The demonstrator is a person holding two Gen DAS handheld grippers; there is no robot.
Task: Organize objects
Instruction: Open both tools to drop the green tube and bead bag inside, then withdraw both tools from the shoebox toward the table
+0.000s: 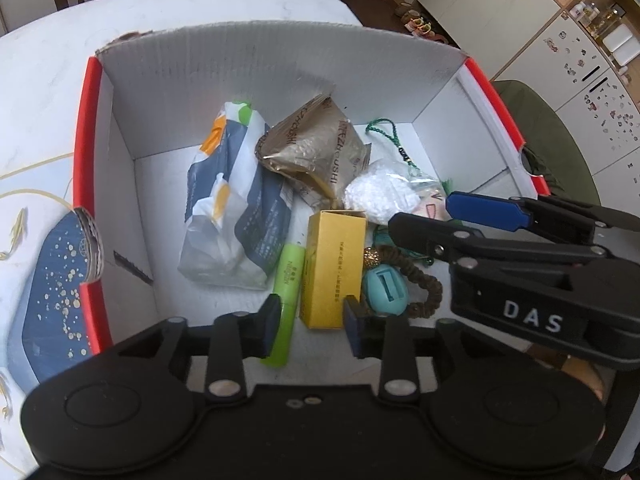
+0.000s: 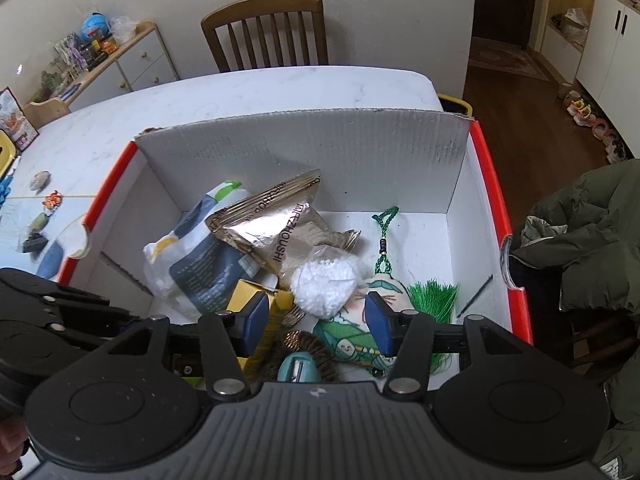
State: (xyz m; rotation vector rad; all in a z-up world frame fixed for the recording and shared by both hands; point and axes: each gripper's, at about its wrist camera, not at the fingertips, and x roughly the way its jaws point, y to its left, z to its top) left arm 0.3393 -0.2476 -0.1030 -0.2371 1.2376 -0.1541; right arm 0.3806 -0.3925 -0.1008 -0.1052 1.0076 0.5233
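Both grippers gape empty over the box (image 1: pixel 120 128): left gripper (image 1: pixel 310 326) above the yellow carton (image 1: pixel 334 264), right gripper (image 2: pixel 316 322) above the sachet (image 2: pixel 352 344).

A white marble table (image 2: pixel 248 92) carries a red-edged cardboard box (image 2: pixel 486 184) and scattered small trinkets (image 2: pixel 52 199).

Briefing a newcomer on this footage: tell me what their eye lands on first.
The red-edged cardboard box fills both views, its floor heaped with clutter. In the middle lie a gold foil packet and a blue-and-white plastic bag, with a yellow carton nearer the cameras. Both the left gripper and right gripper hang open over the pile.
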